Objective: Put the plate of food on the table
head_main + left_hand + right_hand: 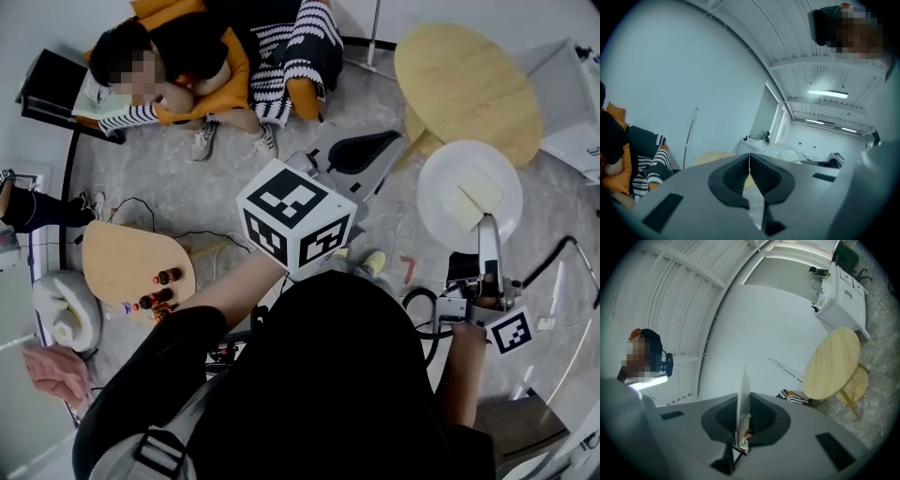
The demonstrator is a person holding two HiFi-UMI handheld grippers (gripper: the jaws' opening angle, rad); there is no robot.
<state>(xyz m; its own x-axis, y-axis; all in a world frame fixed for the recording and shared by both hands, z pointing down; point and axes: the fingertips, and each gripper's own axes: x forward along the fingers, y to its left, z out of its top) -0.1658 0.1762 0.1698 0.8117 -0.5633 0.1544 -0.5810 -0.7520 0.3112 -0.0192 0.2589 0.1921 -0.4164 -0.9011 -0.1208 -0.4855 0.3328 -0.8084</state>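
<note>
Right gripper (488, 223) is clamped on the near rim of the plate (448, 183), its jaws nearly together; in the right gripper view the rim shows as a thin white sheet, edge-on between the pads. This round white plate faces up with pale, flat slices of food (473, 197) on it. It extends forward from the jaws, above the floor, just short of the round wooden table (469, 80). Left gripper (750, 171) is closed and empty.
</note>
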